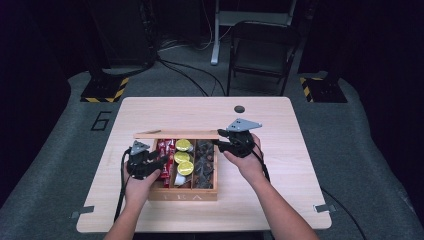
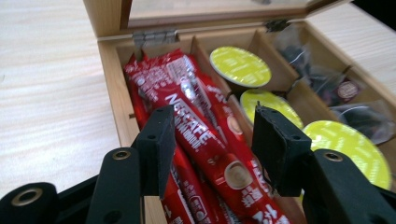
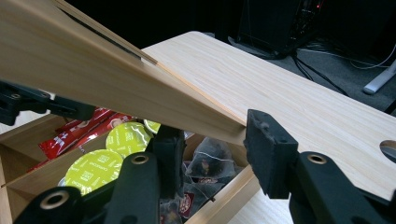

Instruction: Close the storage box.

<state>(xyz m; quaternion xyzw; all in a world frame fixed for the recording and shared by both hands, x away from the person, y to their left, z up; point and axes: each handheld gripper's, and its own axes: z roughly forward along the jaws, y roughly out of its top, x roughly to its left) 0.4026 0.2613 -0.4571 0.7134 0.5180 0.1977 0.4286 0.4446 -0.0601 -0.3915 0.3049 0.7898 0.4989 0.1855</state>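
- Currently the left gripper [image 2: 212, 142] is hovering over the box's [image 1: 182, 195] left compartment, jaws wide, straddling the red sticks [image 2: 201, 135].
- Sticks' long axis is running near-to-far, crosswise to the jaw gap.
- Right gripper [image 3: 212, 140] is bracketing the lid [image 3: 93, 79] at the far right; actual contact I cannot tell.
- Left hand is nearer the sticks.

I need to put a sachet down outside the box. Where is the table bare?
Bare table lies right of the box, behind its lid, and in a strip to its left. The box's three compartments are full. The left claw and right claw crowd its edges.
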